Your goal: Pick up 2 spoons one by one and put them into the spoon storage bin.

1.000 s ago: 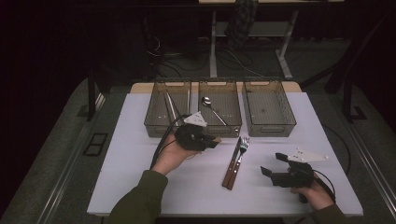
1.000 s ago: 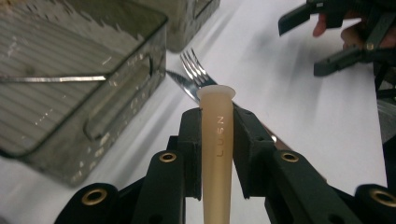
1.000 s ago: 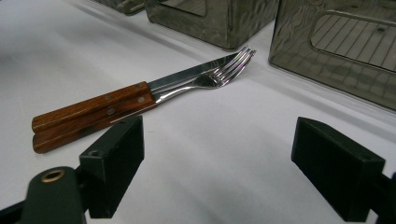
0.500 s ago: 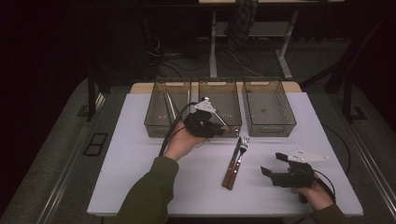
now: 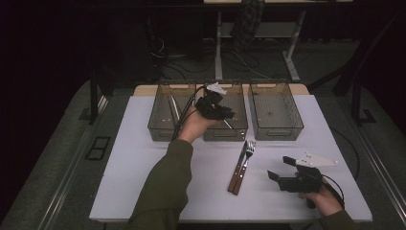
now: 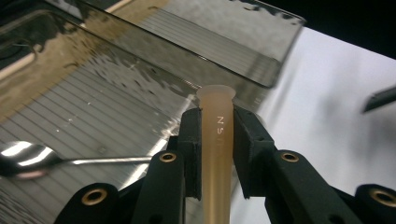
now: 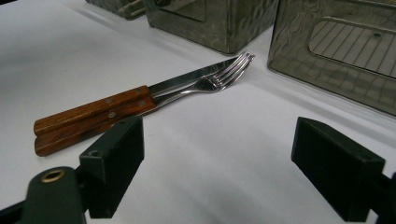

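The left tool [image 6: 216, 154] grips a tan handle [image 6: 216, 140] above the middle bin [image 5: 238, 130], in the placing step. Next: lower and release. The right tool [image 7: 217, 170] waits wide open and empty.

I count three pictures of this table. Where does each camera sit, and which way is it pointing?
High view: above the table's near side, looking forward and down on three bins; both forearms show.
Left gripper view: rides the left gripper, looking into the middle bin; its jaws clamp a tan handle.
Right gripper view: rides the right gripper, low over the table; jaws apart.
Shared: high and right gripper views both show the knife and fork.
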Demonstrator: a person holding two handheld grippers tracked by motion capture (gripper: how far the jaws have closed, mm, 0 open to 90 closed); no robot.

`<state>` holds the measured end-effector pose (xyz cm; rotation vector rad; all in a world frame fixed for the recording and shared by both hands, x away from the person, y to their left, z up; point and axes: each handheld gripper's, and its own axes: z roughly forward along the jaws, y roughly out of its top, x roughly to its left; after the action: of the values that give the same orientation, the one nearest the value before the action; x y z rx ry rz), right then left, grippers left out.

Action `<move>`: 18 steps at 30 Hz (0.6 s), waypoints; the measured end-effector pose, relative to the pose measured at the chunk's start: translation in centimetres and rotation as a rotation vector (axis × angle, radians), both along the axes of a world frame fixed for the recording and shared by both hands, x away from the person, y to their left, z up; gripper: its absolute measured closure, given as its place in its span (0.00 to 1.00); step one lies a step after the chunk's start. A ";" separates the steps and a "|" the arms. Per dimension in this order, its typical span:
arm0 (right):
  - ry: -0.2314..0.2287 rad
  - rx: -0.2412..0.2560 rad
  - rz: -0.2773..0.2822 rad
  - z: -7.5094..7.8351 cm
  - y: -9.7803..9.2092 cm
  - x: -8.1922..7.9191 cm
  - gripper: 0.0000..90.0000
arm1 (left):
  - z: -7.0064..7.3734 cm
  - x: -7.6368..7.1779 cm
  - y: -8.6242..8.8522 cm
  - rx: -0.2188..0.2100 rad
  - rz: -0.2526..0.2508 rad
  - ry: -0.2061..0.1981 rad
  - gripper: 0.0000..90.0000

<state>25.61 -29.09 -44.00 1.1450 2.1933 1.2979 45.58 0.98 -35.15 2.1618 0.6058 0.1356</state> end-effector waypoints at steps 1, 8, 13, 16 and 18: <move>0.002 0.002 -0.001 0.0 0.0 0.0 0.19 | -0.1 0.4 -0.1 0.007 0.005 -0.003 0.81; -0.005 0.008 -0.001 0.1 0.0 0.0 0.19 | -1.2 2.5 -0.7 -0.004 0.063 0.005 0.81; -0.010 0.013 -0.001 0.2 -0.1 -0.1 0.19 | -2.1 3.0 -0.7 0.003 0.110 0.003 0.51; -0.007 0.014 -0.002 0.1 -0.2 0.0 0.19 | -1.8 2.5 -0.4 -0.014 0.115 -0.010 0.42; -0.007 0.010 -0.001 0.1 -0.1 0.0 0.19 | -1.4 1.9 -0.1 -0.022 0.114 -0.012 0.39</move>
<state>25.59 -29.23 -43.87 1.1432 2.1830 1.3124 47.52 0.87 -36.59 2.1038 0.7212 0.2021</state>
